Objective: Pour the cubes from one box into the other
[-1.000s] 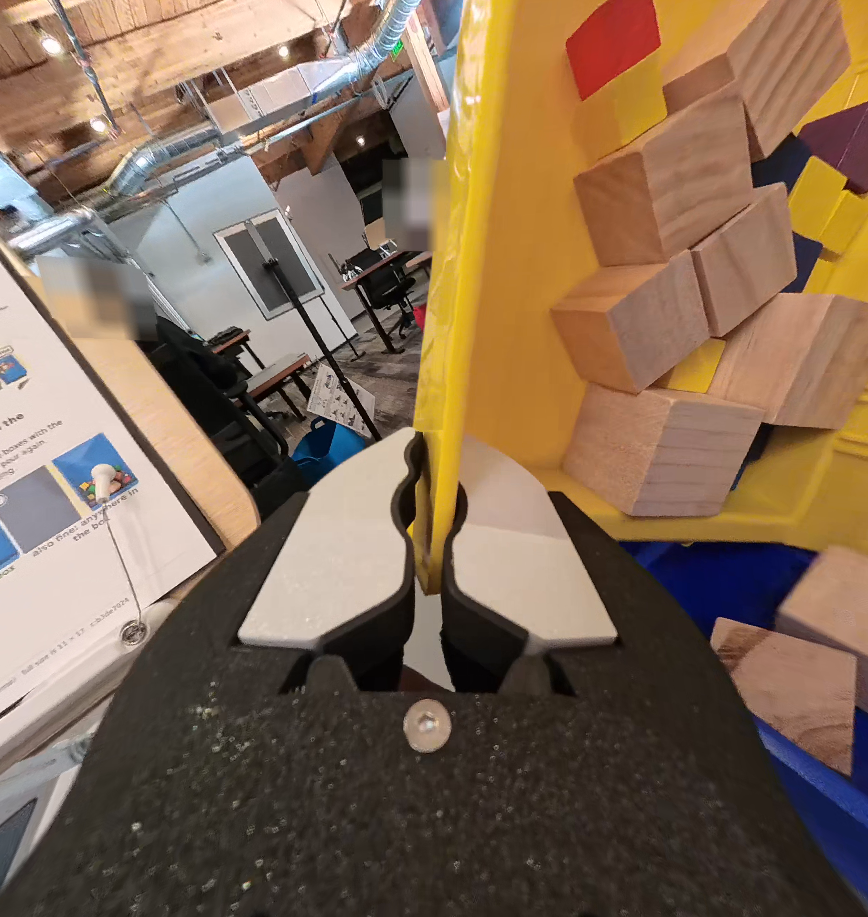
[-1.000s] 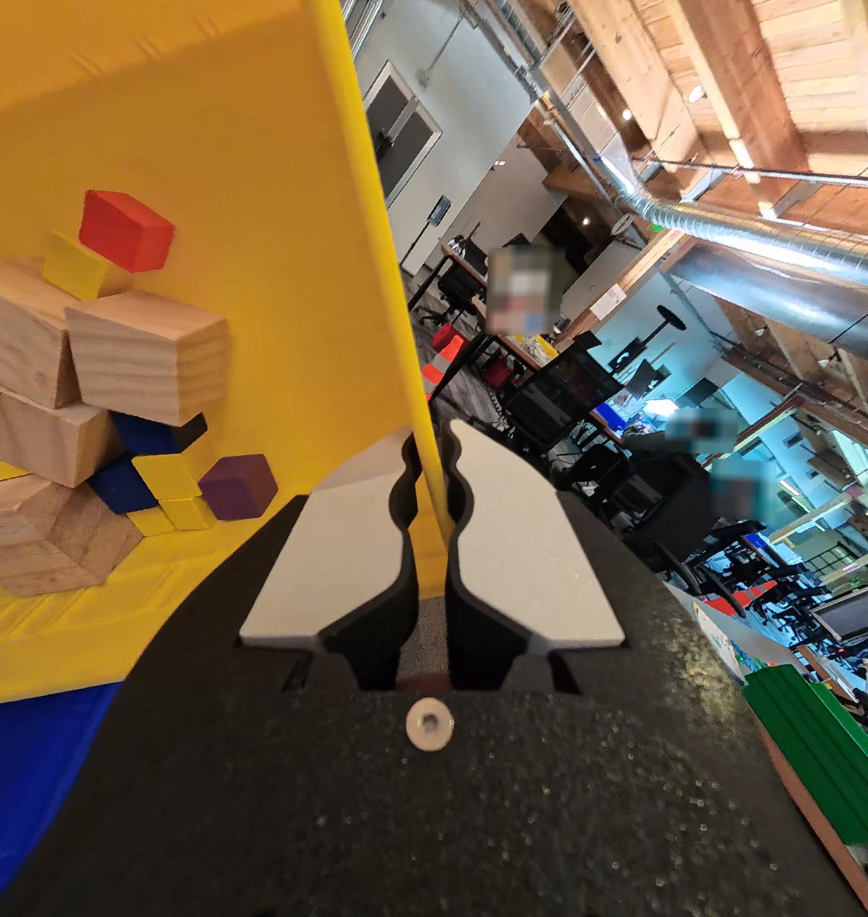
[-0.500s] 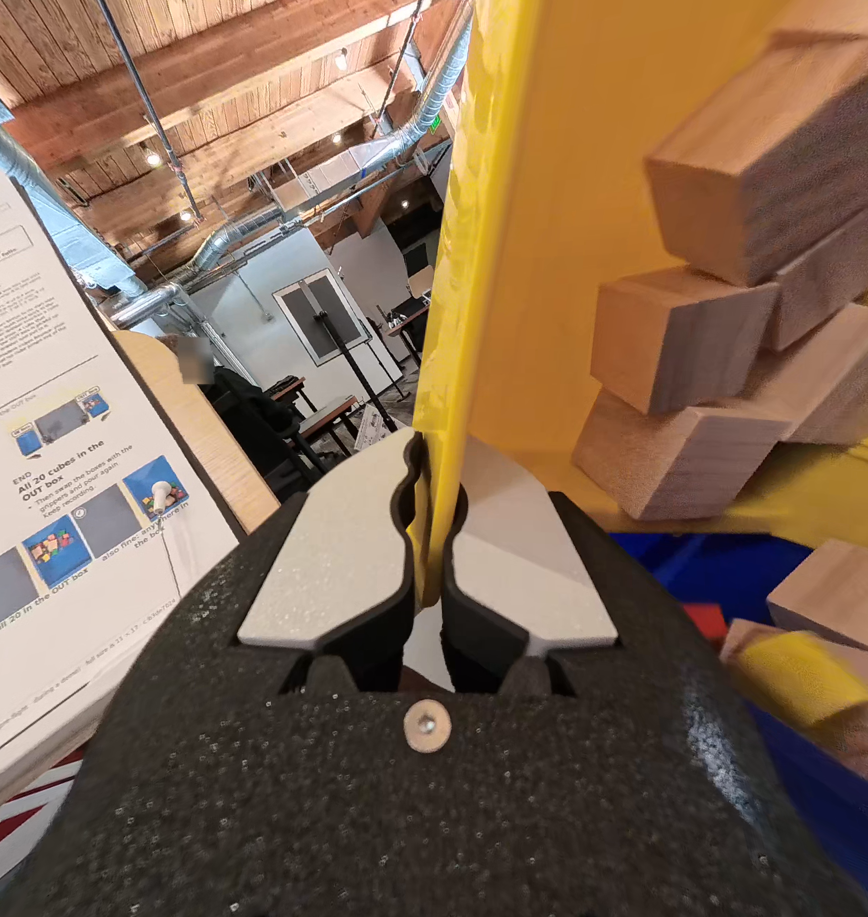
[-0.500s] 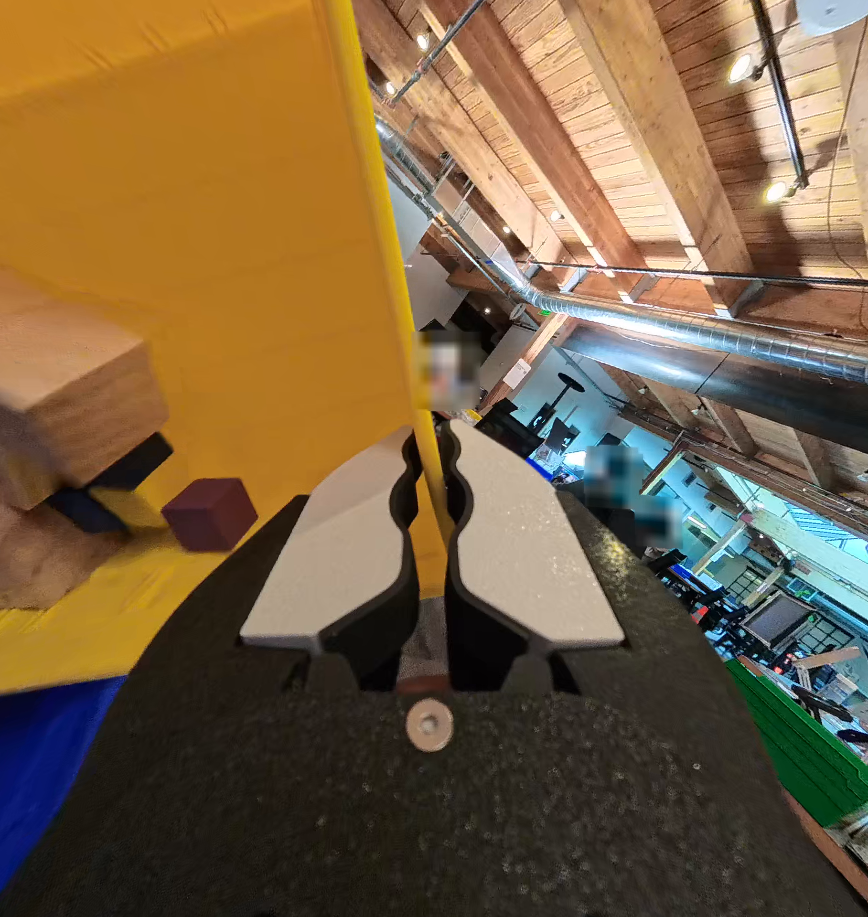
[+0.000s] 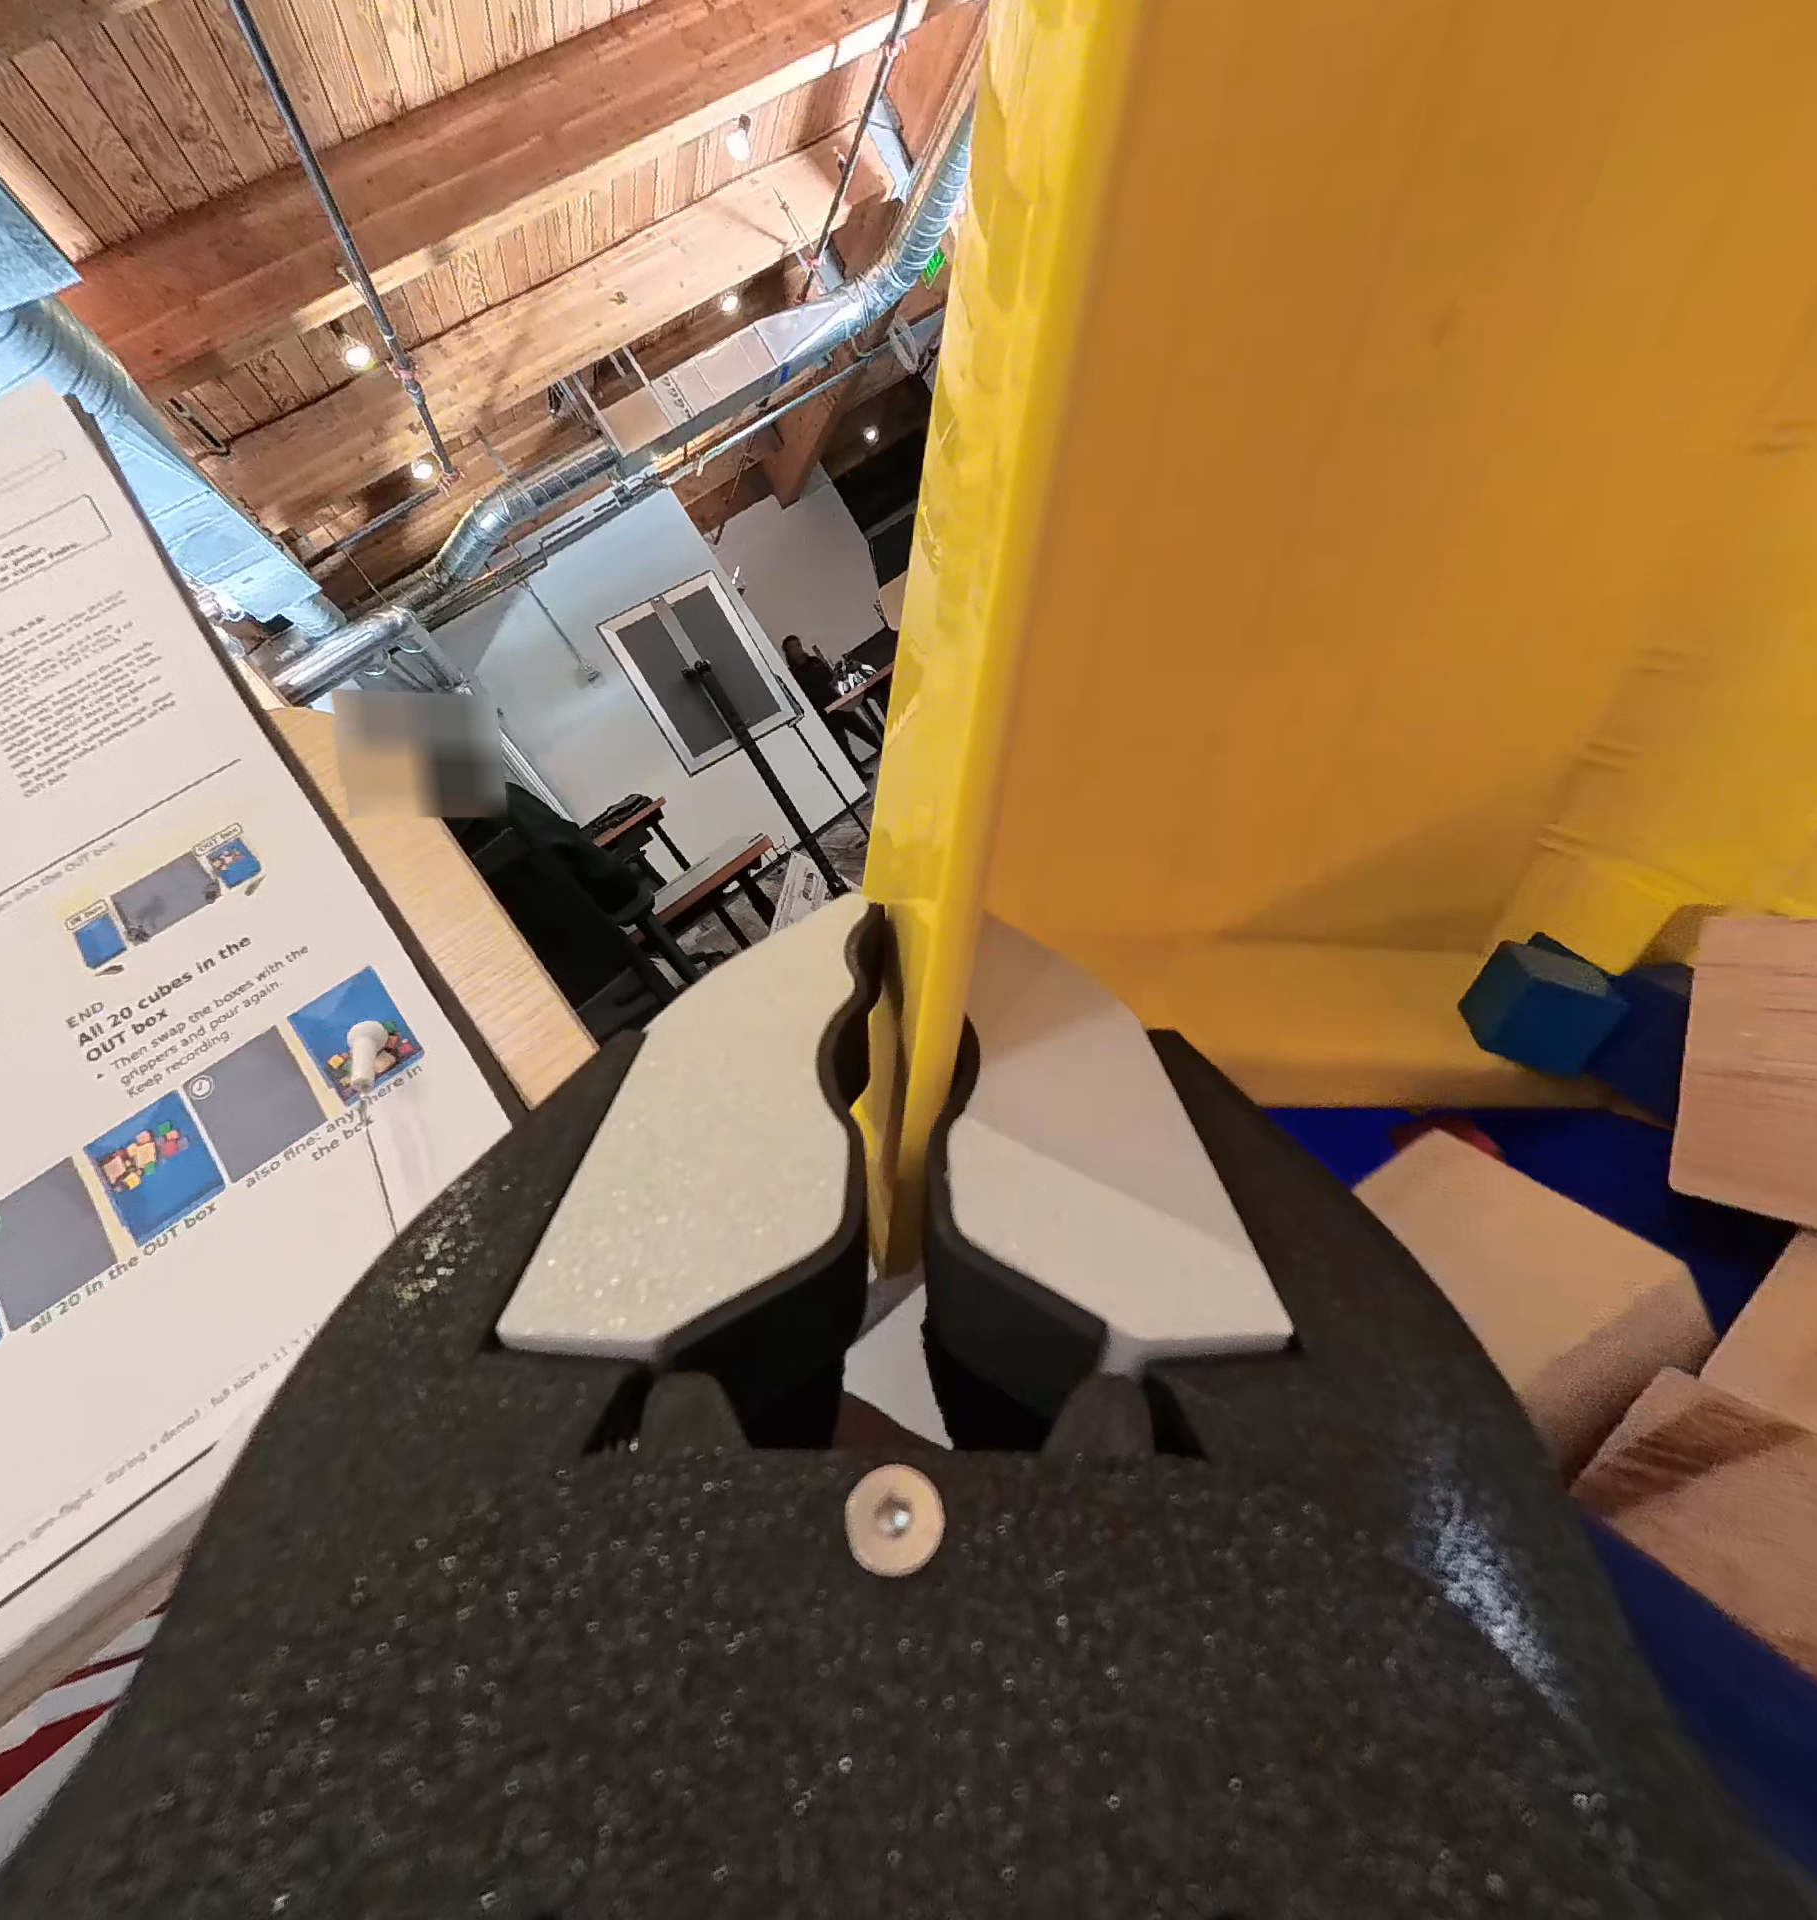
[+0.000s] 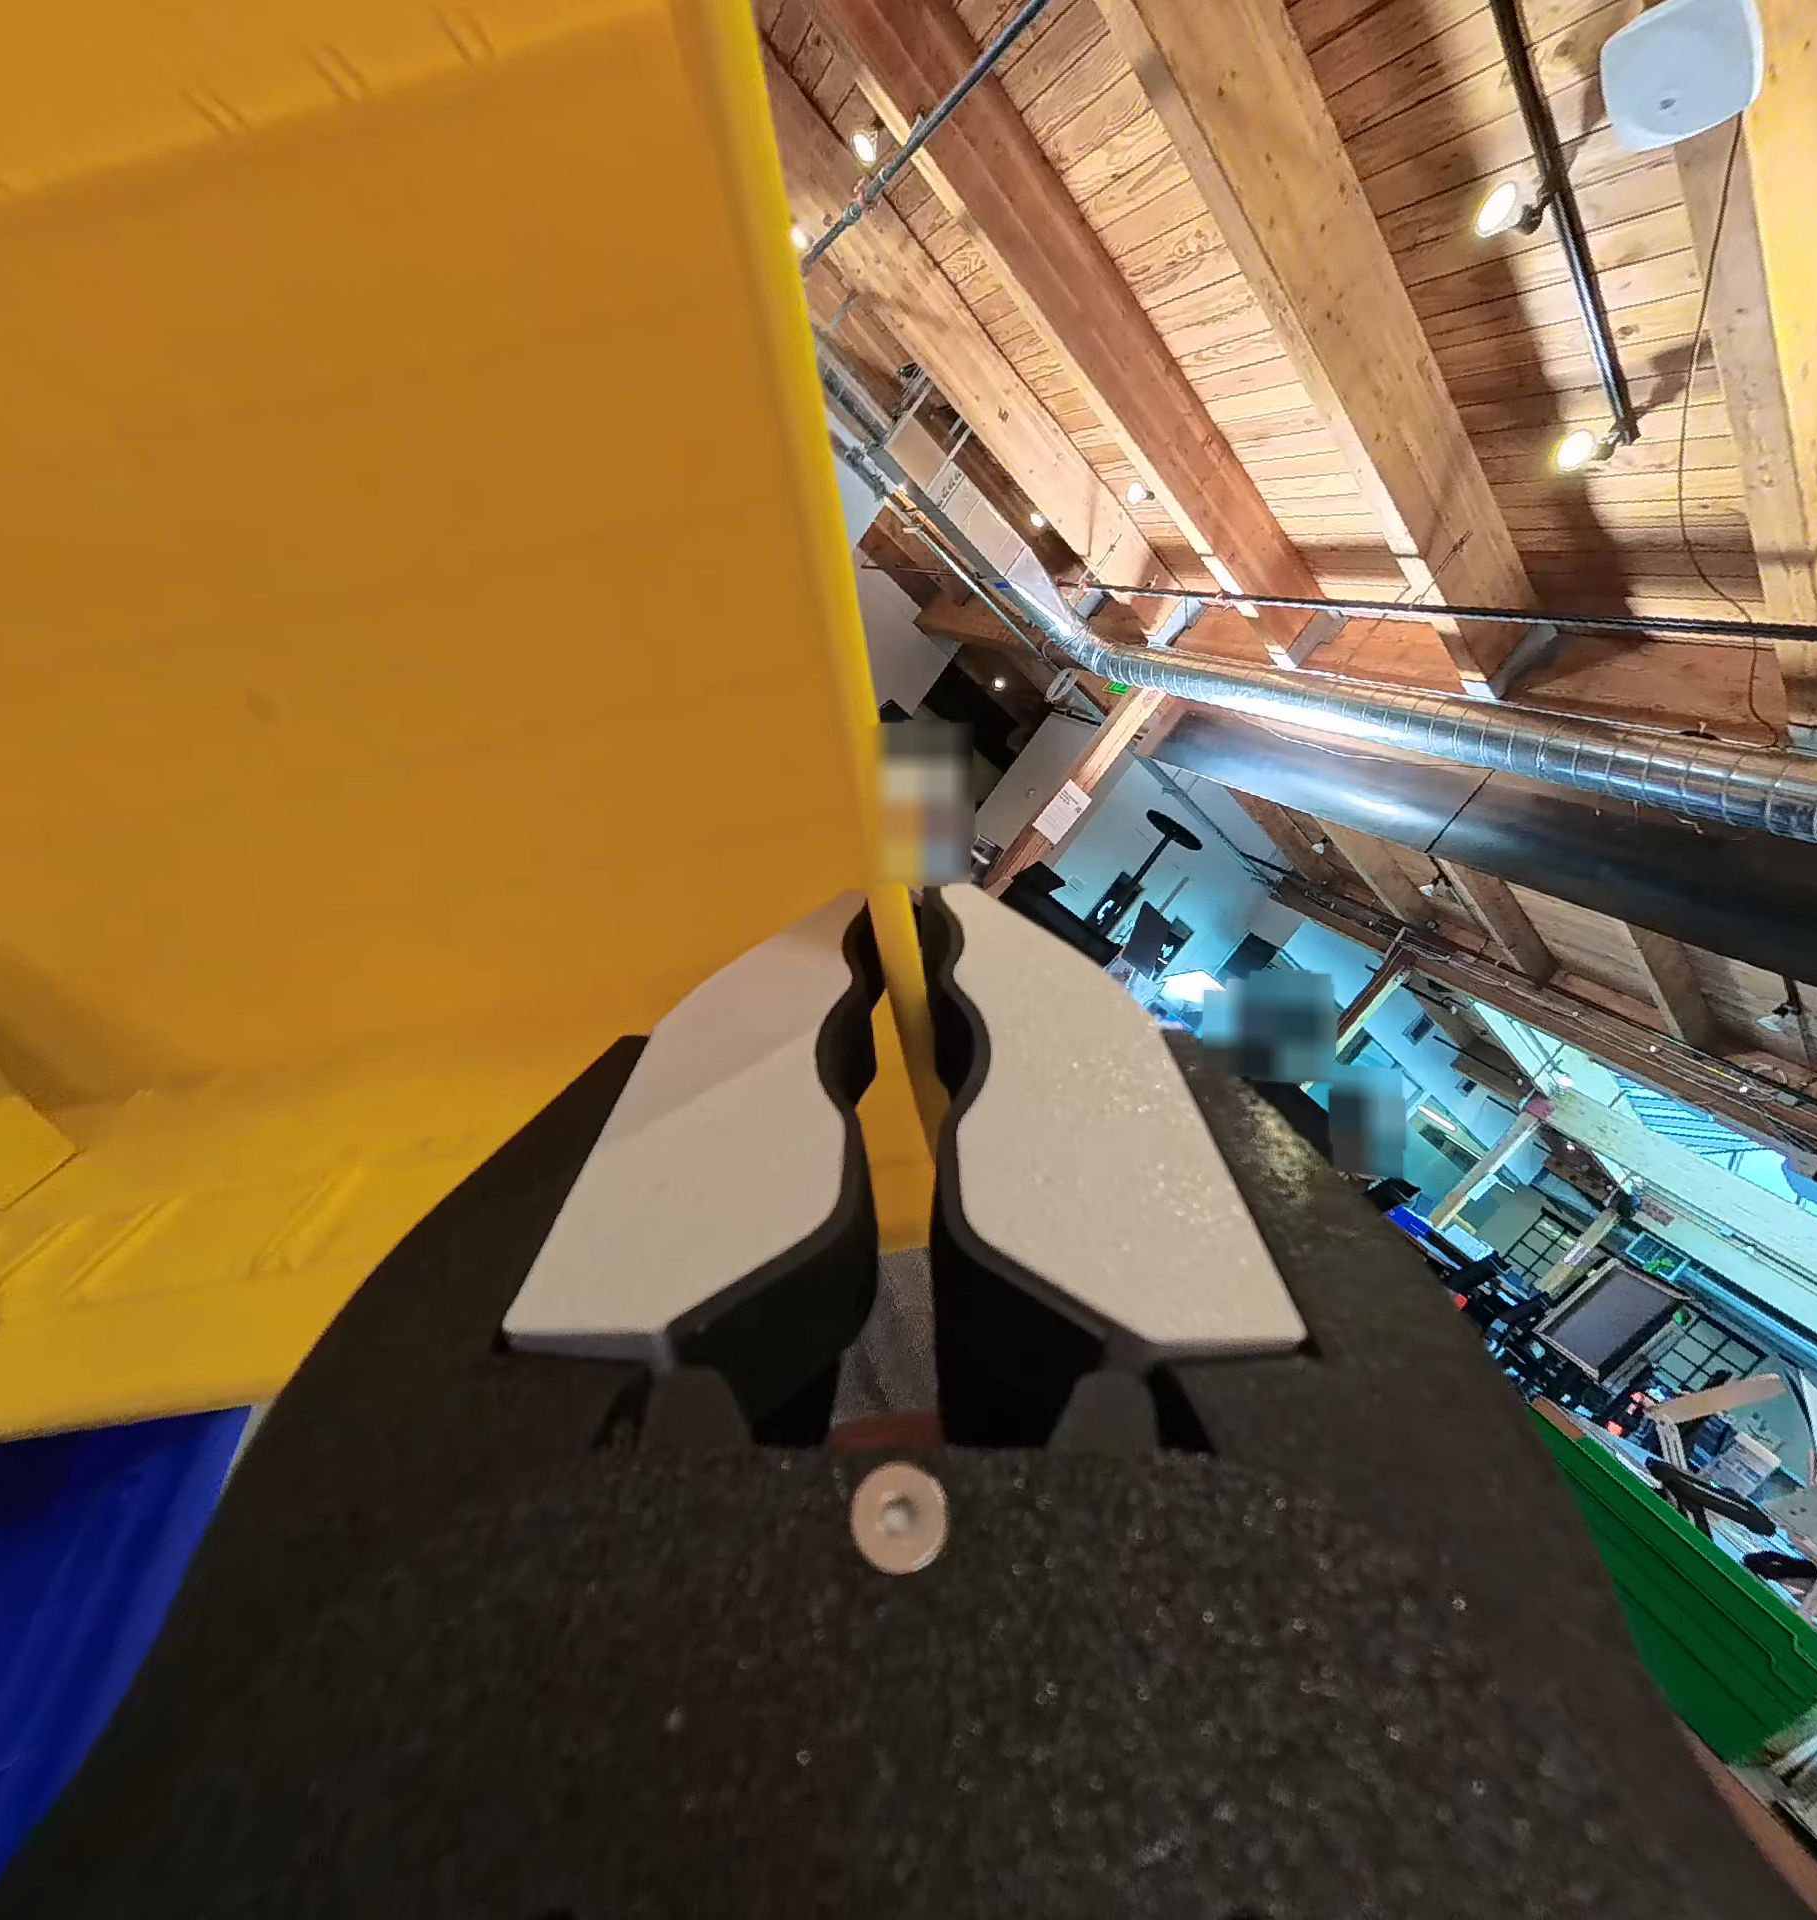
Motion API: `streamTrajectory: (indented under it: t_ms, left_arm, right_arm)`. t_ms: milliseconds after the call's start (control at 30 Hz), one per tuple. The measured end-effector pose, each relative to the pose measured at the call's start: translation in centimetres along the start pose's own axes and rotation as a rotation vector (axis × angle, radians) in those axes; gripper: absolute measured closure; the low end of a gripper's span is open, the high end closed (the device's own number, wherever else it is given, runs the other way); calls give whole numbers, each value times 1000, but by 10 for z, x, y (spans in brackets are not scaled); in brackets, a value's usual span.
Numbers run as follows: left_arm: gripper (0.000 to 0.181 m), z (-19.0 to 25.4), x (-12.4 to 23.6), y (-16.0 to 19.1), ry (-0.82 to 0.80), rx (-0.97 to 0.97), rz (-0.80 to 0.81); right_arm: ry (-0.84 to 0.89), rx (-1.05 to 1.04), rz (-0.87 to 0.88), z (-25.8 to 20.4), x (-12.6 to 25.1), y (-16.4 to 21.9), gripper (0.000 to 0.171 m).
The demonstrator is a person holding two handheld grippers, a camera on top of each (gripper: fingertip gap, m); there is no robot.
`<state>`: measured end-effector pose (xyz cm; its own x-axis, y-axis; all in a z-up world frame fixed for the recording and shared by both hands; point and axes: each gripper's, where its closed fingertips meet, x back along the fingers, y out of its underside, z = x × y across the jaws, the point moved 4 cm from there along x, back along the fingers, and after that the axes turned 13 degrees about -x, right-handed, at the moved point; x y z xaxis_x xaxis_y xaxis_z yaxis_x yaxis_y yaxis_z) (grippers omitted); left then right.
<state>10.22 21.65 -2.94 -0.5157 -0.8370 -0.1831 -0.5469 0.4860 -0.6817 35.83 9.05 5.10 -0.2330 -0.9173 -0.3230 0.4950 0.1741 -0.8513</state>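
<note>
Pour step, near its end: left gripper (image 5: 899,1091) and right gripper (image 6: 909,1081) are each clamped on a side wall of the yellow plastic box (image 5: 1403,520), tipped steeply over the blue plastic box (image 5: 1704,1704). Plain wooden cubes (image 5: 1527,1288) lie in the blue one; a small blue cube (image 5: 1532,1003) is at the yellow lip, a small yellow cube (image 6: 5,1148) is inside. Next, I judge: tip further to shed stragglers, keep the lip over the blue box
</note>
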Motion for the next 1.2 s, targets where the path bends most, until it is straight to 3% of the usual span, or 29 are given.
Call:
streamTrajectory:
  t_ms: [233,733,967,1200]
  left_arm:
    - [176,-6,-10,-12,-48,23,46]
    - [176,-60,1,-54,-185,82,100]
    - [176,-126,60,-57,-146,106,-26]
    - [177,-214,171,10,-59,137,-346]
  right_arm:
    - [43,19,63,10,-3,-7,164]
    - [41,37,186,26,-3,-78,165]
    - [-143,18,90,-1,-4,-165,166]
    - [-469,14,-182,-127,-15,-256,166]
